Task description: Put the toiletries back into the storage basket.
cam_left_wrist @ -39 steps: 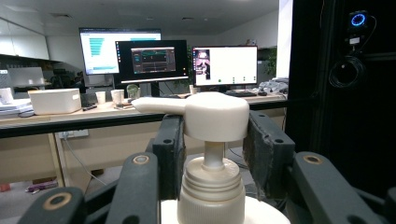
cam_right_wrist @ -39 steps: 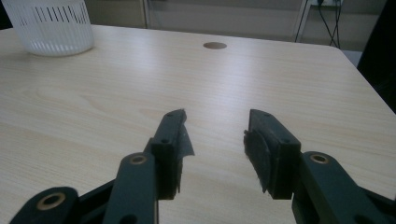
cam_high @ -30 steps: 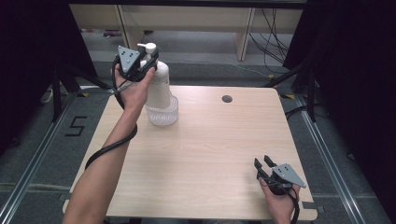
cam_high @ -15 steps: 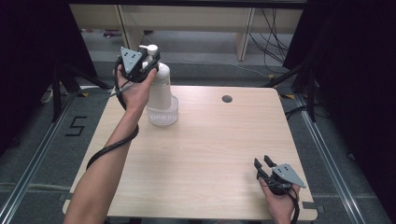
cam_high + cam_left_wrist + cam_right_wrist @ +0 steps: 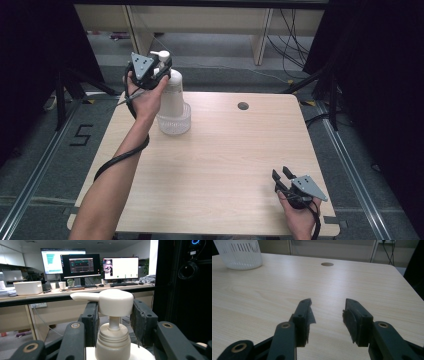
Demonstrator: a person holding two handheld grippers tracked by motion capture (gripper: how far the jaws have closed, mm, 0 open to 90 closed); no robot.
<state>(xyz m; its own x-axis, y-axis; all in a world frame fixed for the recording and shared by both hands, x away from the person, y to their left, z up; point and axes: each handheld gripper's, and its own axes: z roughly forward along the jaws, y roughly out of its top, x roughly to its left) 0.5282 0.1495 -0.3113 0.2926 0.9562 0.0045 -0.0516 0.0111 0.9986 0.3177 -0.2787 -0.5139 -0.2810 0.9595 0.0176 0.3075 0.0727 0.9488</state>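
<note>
Pump bottle [image 5: 172, 97]: white, upright, its base set inside a clear ribbed cup [image 5: 174, 121] at the far left of the light wood worktop [image 5: 220, 165]. Pump head [image 5: 115, 302] sits on top, its spout pointing left in the left gripper view.

Left gripper [image 5: 159, 70]: raised at the top of the bottle, the person's left forearm reaching up from the near left edge in the high view. In the left gripper view the jaws stand partway apart on either side of the pump neck, just under the pump head. The left pad appears to touch the head's underside; the right pad is close beside it. Cannot tell whether the pads actually press, so a grip is not confirmed.

Right gripper [image 5: 282, 175]: resting low at the near right corner of the worktop, well apart from the bottle. Jaws moderately wide, nothing between them; bare wood shows in the gap in the right gripper view.

Round cable hole [image 5: 243, 106] near the far edge of the worktop, right of the bottle.
</note>
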